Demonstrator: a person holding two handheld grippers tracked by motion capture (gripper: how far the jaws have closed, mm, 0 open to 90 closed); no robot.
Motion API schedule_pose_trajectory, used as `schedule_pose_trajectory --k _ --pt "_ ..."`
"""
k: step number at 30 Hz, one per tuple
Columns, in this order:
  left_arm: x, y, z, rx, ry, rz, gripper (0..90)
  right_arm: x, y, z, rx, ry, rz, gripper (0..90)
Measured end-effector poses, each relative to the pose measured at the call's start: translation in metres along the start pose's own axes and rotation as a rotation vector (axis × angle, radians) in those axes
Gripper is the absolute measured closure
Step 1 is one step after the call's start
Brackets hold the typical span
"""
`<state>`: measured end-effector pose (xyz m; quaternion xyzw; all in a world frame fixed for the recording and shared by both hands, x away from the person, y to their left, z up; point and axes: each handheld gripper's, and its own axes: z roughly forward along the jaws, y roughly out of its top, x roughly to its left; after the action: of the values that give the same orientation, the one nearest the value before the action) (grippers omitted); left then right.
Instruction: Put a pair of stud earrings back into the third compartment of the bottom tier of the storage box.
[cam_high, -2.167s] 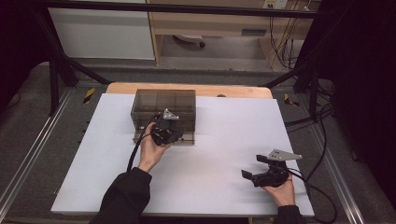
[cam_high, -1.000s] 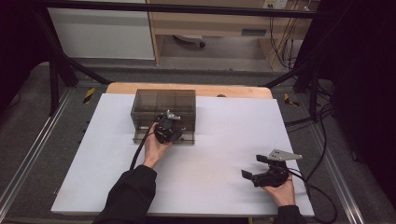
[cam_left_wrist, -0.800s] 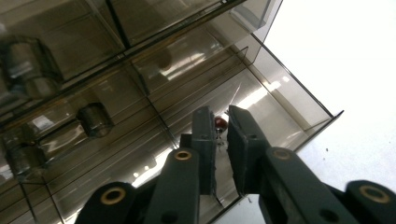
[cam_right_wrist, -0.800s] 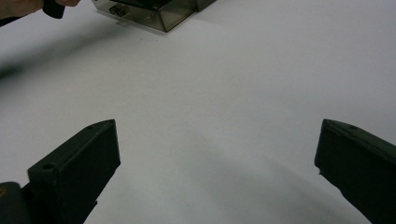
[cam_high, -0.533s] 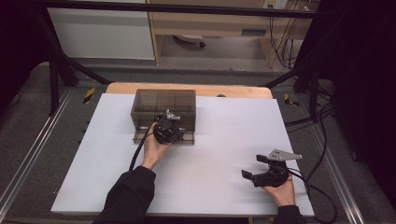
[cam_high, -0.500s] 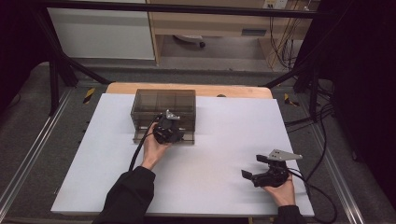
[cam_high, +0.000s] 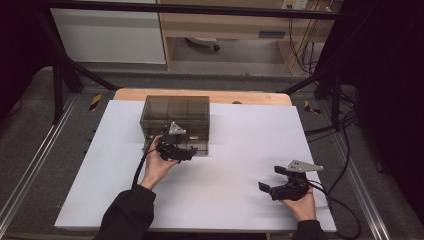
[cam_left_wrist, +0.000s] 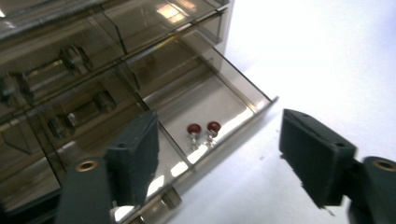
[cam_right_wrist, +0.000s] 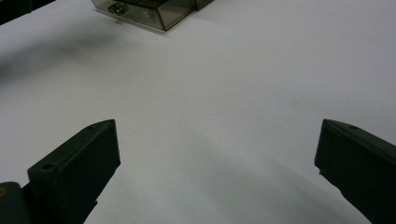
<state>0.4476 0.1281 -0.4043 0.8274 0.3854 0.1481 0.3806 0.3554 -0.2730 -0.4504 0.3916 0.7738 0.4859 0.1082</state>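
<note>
A smoky transparent drawer cabinet (cam_high: 175, 117) stands at the back of the white table. Its lower right drawer (cam_left_wrist: 212, 116) is pulled out, and two small red-capped pins (cam_left_wrist: 203, 129) lie inside it. My left gripper (cam_high: 176, 150) hovers open just in front of the drawer, nothing between its jaws; its own view shows its fingertips (cam_left_wrist: 135, 161) either side of the drawer front. My right gripper (cam_high: 281, 183) rests open near the table's front right, above bare white surface (cam_right_wrist: 210, 121), far from the cabinet (cam_right_wrist: 144, 9).
A white sheet (cam_high: 235, 150) covers the table, with a wooden edge (cam_high: 250, 97) at the back. Cables (cam_high: 345, 165) trail off the right side. Metal rails (cam_high: 30, 165) run along the left. A small knob (cam_left_wrist: 170, 198) sits on the open drawer's front.
My left gripper has shifted slightly at the cabinet's front. The right gripper has stayed in place.
</note>
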Motion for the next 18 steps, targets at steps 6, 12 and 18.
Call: schedule_pose_trajectory --k 6,12,18 --pt "-0.004 -0.010 -0.009 -0.008 0.011 0.022 13.3 0.000 0.000 0.000 -0.001 0.000 0.001 0.7" --pt "-0.008 -0.019 -0.018 -0.020 0.010 0.034 8.8 0.000 0.000 0.000 0.000 0.000 0.001 0.7" --pt "-0.009 -0.032 -0.030 -0.029 0.012 0.047 5.3 0.000 0.000 0.000 0.000 0.000 0.003 0.7"
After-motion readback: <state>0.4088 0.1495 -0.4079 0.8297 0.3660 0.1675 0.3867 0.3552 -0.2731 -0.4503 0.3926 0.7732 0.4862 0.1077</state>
